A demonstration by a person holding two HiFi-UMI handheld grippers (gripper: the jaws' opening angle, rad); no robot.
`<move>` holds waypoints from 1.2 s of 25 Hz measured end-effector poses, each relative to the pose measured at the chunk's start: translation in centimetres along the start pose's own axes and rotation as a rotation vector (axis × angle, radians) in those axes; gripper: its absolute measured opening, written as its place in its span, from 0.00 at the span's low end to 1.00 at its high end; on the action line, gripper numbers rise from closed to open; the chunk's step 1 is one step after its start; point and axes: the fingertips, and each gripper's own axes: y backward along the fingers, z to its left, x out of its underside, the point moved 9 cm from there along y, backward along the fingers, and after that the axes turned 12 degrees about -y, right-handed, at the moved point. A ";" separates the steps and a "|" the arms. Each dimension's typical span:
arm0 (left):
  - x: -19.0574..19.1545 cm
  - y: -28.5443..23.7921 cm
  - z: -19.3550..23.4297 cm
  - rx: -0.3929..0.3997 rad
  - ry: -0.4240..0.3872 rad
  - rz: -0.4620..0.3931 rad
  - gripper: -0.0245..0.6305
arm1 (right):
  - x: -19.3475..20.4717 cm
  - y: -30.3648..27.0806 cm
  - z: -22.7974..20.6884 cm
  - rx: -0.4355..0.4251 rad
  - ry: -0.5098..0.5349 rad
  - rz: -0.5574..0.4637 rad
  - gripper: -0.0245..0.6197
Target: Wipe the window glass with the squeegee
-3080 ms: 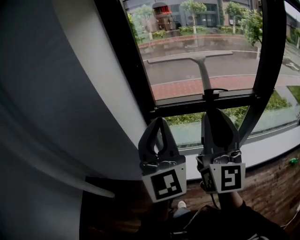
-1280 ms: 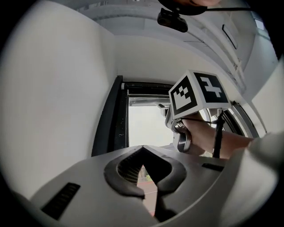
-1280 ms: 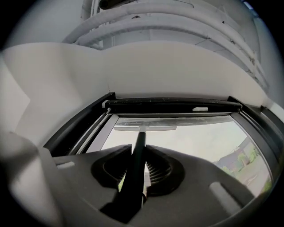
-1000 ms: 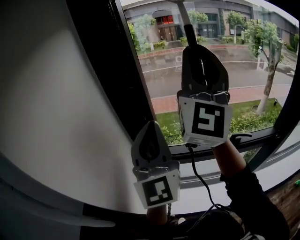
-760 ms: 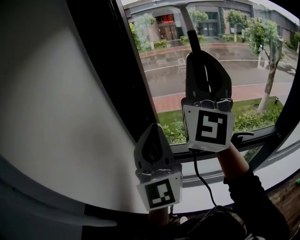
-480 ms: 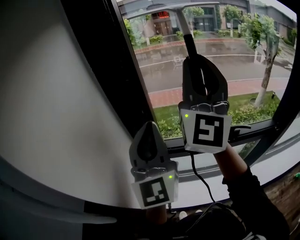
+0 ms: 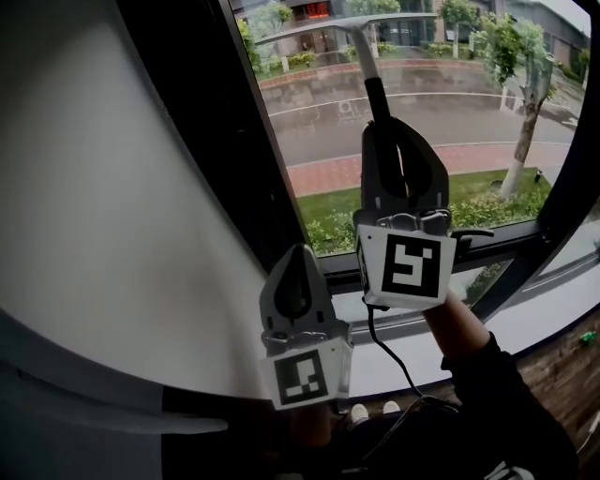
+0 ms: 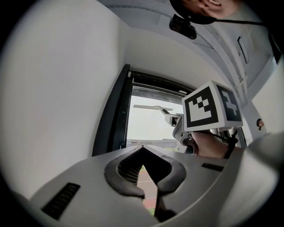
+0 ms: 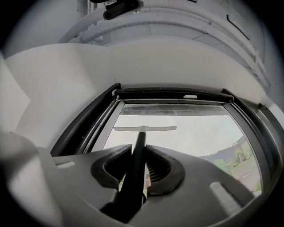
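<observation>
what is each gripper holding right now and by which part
The right gripper is shut on the squeegee, gripping its black handle below the blade. The left gripper holds nothing; its jaws are together and empty.

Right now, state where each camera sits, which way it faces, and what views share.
Head view: on the person's head, looking down at the window glass; shows left tongs, right tongs, a sleeve.
Left gripper view: on the left tongs, facing the glass; shows its shut jaws and the right tongs' marker cube.
Right gripper view: on the right tongs, facing the glass along the squeegee they grip.
Shared: all show the squeegee.
</observation>
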 end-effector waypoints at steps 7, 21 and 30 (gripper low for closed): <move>1.2 1.1 -0.6 0.015 -0.006 0.050 0.04 | 1.5 2.3 -0.3 0.006 -0.005 0.065 0.19; 2.9 2.4 -0.9 0.010 0.019 0.114 0.04 | 5.6 7.0 -0.8 0.019 -0.003 0.178 0.19; 4.4 2.9 -1.0 0.024 0.003 0.167 0.04 | 7.8 9.5 -0.7 0.047 -0.032 0.251 0.19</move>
